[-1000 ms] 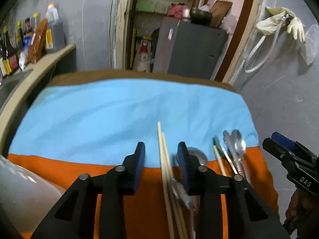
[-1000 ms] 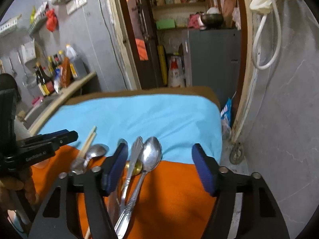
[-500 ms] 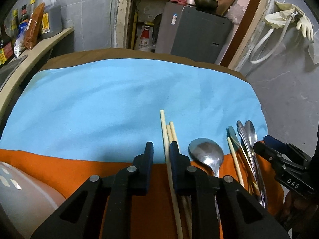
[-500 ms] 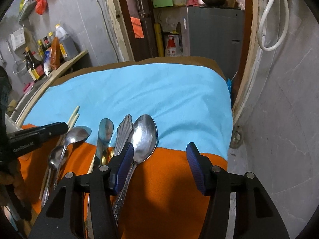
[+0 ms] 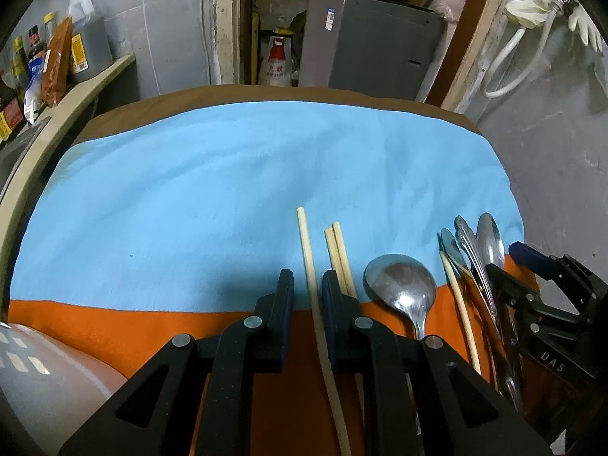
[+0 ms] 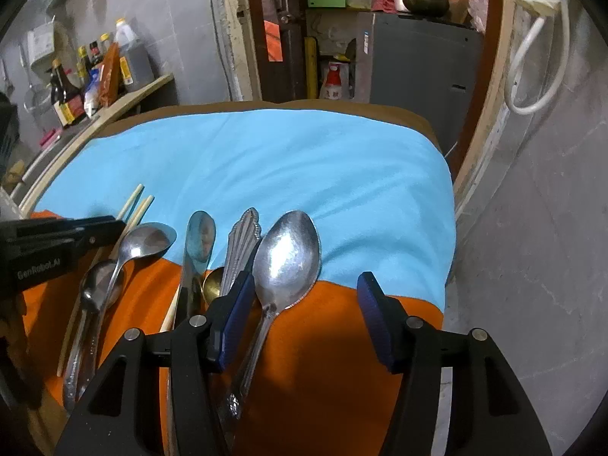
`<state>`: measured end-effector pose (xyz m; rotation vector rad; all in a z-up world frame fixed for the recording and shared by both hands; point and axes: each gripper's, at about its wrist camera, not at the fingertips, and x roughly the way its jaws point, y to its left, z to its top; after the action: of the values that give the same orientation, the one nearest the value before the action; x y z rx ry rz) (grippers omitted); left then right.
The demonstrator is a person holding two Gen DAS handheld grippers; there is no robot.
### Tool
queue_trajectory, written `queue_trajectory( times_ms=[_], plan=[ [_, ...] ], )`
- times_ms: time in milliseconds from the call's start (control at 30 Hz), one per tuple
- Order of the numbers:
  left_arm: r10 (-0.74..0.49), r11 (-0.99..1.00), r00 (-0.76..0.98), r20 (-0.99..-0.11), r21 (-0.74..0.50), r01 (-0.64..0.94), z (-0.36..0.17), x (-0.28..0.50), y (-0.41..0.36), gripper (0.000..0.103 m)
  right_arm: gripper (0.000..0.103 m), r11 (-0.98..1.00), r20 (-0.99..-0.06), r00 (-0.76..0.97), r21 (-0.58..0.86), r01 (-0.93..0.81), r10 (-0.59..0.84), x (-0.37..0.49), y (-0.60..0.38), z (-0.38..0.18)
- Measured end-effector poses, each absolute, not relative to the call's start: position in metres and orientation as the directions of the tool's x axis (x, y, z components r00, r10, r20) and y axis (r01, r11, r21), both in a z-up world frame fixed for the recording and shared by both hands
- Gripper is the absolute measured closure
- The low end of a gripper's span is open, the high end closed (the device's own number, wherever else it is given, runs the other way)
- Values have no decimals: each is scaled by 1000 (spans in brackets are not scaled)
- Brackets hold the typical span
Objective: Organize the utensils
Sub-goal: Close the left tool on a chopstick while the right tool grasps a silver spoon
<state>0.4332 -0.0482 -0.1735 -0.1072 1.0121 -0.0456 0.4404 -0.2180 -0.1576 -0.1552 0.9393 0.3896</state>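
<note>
Utensils lie in a row across the seam of a blue and orange cloth. In the left wrist view my left gripper (image 5: 307, 285) is shut on one pale wooden chopstick (image 5: 308, 250). Two more chopsticks (image 5: 338, 254) lie just right of it, then a large steel spoon (image 5: 401, 285), another chopstick (image 5: 458, 304) and several steel handles (image 5: 475, 250). In the right wrist view my right gripper (image 6: 304, 292) is open around a big steel spoon (image 6: 287, 258). A patterned handle (image 6: 241, 243), a smooth steel handle (image 6: 199, 243) and another spoon (image 6: 146, 241) lie to its left.
A translucent white container (image 5: 41, 376) sits at the near left. A wooden counter (image 5: 64, 114) with bottles (image 6: 68, 91) runs along the left. A grey cabinet (image 5: 376, 53) stands behind the table. A grey wall (image 6: 539, 228) is close on the right.
My left gripper has closed from wide open onto one chopstick and drawn back, separating it from the pair. My right gripper has drawn back, staying open over the big spoon.
</note>
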Motion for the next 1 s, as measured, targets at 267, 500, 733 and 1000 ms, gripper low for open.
queue_trajectory(
  times_ms=[267, 500, 733, 1000],
  plan=[
    [-127, 990, 519, -845, -143, 10, -175, 428, -43, 98, 46, 907, -829, 514, -19, -420, 221, 445, -206, -160],
    [-148, 988, 499, -854, -155, 28, -175, 430, -39, 98, 48, 907, -833, 510, -21, -420, 217, 447, -208, -161],
    [-152, 988, 489, -859, -153, 38, -174, 434, -43, 99, 48, 917, -842, 501, -18, -398, 201, 456, -201, -162],
    [-256, 957, 576, -777, -286, 40, -163, 404, -35, 101, 67, 916, -804, 511, 100, -388, 305, 448, -219, -154]
  ],
)
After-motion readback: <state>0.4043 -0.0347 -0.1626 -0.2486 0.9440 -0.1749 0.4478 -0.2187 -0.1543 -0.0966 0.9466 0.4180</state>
